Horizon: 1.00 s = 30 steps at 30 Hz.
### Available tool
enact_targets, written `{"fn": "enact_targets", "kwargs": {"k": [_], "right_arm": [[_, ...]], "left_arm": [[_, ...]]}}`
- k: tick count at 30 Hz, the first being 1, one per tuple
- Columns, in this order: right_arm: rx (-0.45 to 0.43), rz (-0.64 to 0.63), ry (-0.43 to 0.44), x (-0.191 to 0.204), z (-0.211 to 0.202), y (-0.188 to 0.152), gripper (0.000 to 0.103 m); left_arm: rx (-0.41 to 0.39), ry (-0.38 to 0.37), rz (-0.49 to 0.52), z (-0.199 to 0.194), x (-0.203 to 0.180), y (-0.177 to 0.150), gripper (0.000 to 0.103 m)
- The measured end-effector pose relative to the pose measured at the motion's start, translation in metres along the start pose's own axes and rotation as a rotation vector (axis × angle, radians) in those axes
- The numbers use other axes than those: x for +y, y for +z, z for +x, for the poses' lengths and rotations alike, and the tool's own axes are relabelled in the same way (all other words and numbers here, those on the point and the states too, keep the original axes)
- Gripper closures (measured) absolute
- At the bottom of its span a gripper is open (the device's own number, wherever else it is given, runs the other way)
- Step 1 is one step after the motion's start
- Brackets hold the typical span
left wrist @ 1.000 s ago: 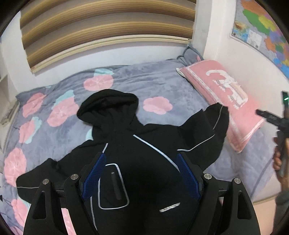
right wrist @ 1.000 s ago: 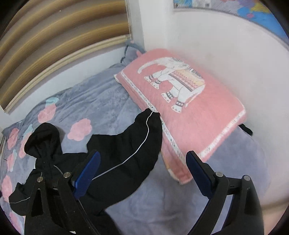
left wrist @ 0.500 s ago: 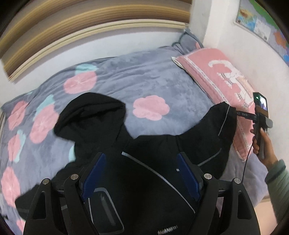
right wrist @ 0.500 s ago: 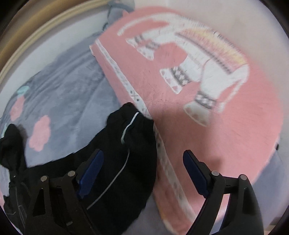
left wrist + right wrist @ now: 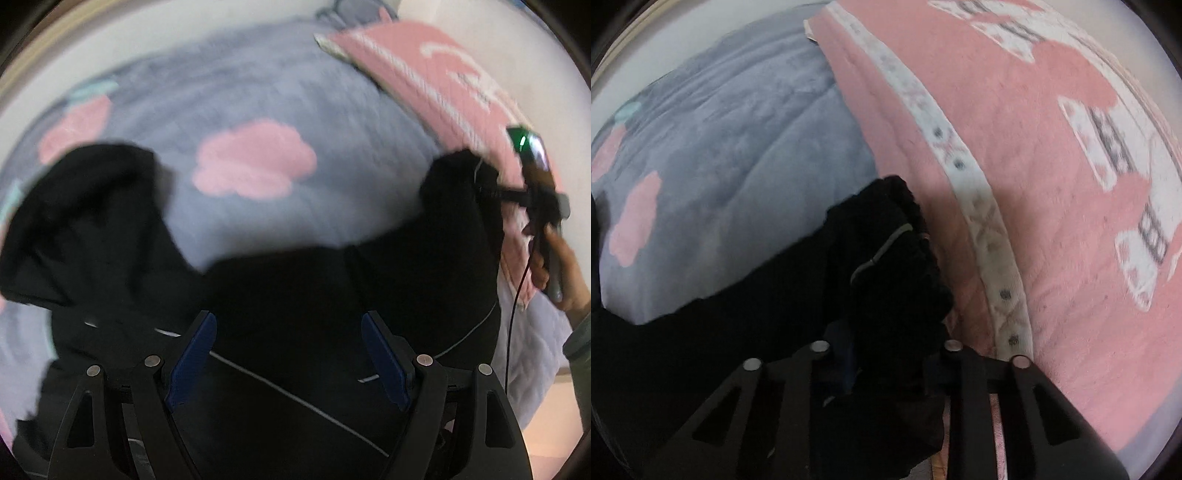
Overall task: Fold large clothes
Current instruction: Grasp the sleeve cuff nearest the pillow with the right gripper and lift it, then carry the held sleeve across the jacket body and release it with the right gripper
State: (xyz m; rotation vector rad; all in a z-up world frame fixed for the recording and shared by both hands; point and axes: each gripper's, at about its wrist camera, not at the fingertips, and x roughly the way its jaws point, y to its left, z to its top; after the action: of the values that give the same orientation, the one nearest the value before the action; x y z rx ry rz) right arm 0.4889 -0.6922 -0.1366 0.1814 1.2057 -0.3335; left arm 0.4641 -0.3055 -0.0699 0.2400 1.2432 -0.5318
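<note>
A black hooded jacket (image 5: pixel 280 295) with thin white piping lies spread on the bed, hood (image 5: pixel 85 206) at the left, one sleeve (image 5: pixel 461 229) reaching right to the pillow. My left gripper (image 5: pixel 288 354) is open and empty, low over the jacket's chest. My right gripper (image 5: pixel 886 354) is shut on the sleeve cuff (image 5: pixel 897 251), which bunches between its jaws beside the pillow edge. It also shows in the left wrist view (image 5: pixel 491 192), at the sleeve end, held by a hand (image 5: pixel 561 280).
The bed has a grey-purple blanket (image 5: pixel 258 92) with pink flower patches. A pink elephant-print pillow (image 5: pixel 1052 166) lies at the right, against the white wall. A thin cable (image 5: pixel 511 325) hangs by the hand.
My right gripper moved forward onto the sleeve cuff and closed on it. My left gripper moved forward and lower over the jacket, staying open.
</note>
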Motion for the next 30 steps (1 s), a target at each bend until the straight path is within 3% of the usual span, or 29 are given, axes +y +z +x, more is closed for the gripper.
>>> {"fn": "enact_targets", "kwargs": {"k": [4, 8, 10, 15, 18, 21, 24, 30], "right_arm": [[-0.091, 0.031, 0.016, -0.016, -0.047, -0.009, 0.086], [-0.239, 0.09, -0.08, -0.051, -0.122, -0.023, 0.086], [-0.259, 0.162, -0.097, -0.081, -0.139, -0.032, 0.086], [-0.116, 0.268, -0.072, -0.129, -0.094, -0.046, 0.086], [-0.071, 0.282, -0.069, -0.131, -0.075, -0.043, 0.086], [-0.117, 0.26, -0.007, -0.115, -0.099, -0.043, 0.086], [-0.176, 0.176, 0.052, -0.072, -0.136, -0.043, 0.086], [-0.23, -0.043, 0.207, 0.081, -0.188, -0.056, 0.087]], "left_arm": [[0.009, -0.025, 0.018, 0.014, -0.019, -0.008, 0.022], [0.03, -0.082, 0.032, 0.026, -0.04, -0.014, 0.022], [0.054, -0.12, 0.037, 0.042, -0.055, -0.017, 0.022], [0.159, 0.007, 0.05, 0.107, -0.075, -0.027, 0.022], [0.154, 0.002, 0.055, 0.096, -0.075, -0.024, 0.023], [0.088, -0.025, 0.054, 0.059, -0.066, -0.026, 0.025], [0.011, -0.009, 0.037, 0.009, -0.042, -0.043, 0.025], [-0.071, 0.091, -0.113, -0.055, 0.019, -0.098, 0.025]]}}
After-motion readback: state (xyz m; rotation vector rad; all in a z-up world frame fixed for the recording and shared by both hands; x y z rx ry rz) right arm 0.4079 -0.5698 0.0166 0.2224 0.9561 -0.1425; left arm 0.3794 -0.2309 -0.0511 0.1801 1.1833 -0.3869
